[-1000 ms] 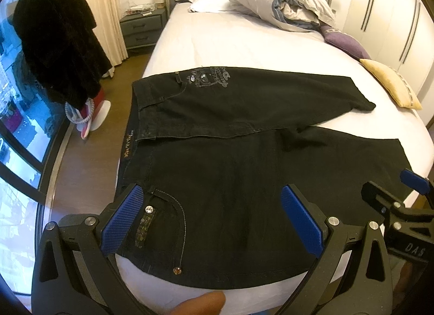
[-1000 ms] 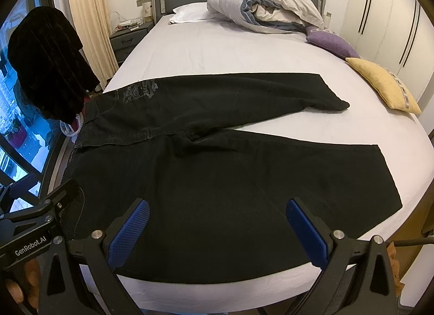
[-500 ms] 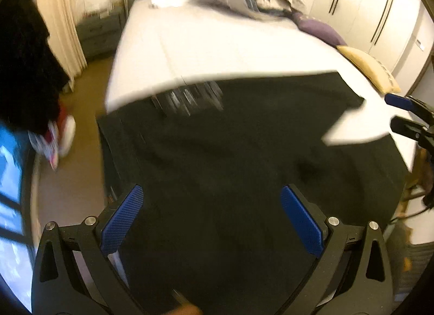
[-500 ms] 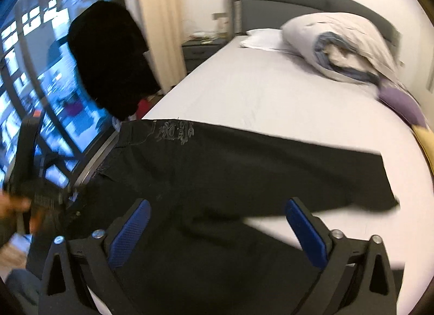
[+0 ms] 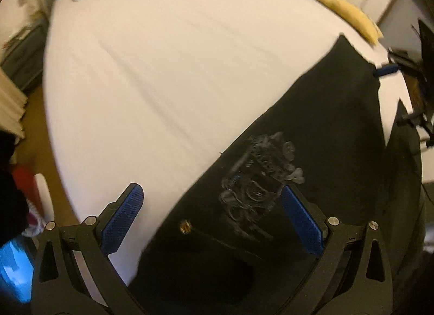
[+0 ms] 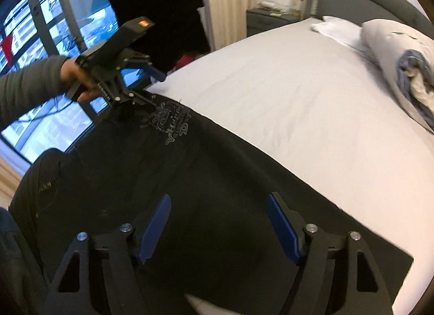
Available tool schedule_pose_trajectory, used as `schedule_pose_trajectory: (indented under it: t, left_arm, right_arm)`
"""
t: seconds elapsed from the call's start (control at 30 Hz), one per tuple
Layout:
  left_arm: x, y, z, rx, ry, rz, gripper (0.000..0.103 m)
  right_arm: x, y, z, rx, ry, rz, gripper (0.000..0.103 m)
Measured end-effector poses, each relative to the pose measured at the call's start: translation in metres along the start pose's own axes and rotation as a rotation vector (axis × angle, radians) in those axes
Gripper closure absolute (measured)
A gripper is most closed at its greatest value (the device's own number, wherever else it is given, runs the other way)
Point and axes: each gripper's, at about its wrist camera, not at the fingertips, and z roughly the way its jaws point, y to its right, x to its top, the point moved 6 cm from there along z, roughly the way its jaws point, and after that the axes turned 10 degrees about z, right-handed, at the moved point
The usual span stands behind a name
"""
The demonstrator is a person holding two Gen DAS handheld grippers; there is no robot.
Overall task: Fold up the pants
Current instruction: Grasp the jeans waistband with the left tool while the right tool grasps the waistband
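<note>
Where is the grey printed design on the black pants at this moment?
In the left wrist view the grey printed design lies on the black pants, close to their edge against the white sheet, just beyond the right pad of the left tongs.

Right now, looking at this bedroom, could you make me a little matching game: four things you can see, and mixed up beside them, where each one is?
Things:
1. black pants
2. yellow cushion
3. rolled duvet
4. left gripper

Places:
A. at the head of the bed, near the grey headboard
B. spread flat across the near part of the white sheet
C. at the waist end of the pants, by the silver print
D. at the bed's far edge, next to a purple pillow

Pairs: 1-B, 2-D, 3-A, 4-C
</note>
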Motion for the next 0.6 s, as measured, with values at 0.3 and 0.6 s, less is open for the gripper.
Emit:
schedule_pose_trajectory:
  t: [0.3,0.6]
  left_arm:
    - [0.01,-0.046,0.043,-0.111,-0.111,-0.005,0.003]
    - [0.026,-0.045,0.046,-0.056,-0.124,0.012,0.081]
  right_arm:
    - [0.026,0.022,0.037,0.012,-0.072,-0.062,0.042]
    - [0.043,0.028,0.062,-0.026,-0.149,-0.12,0.055]
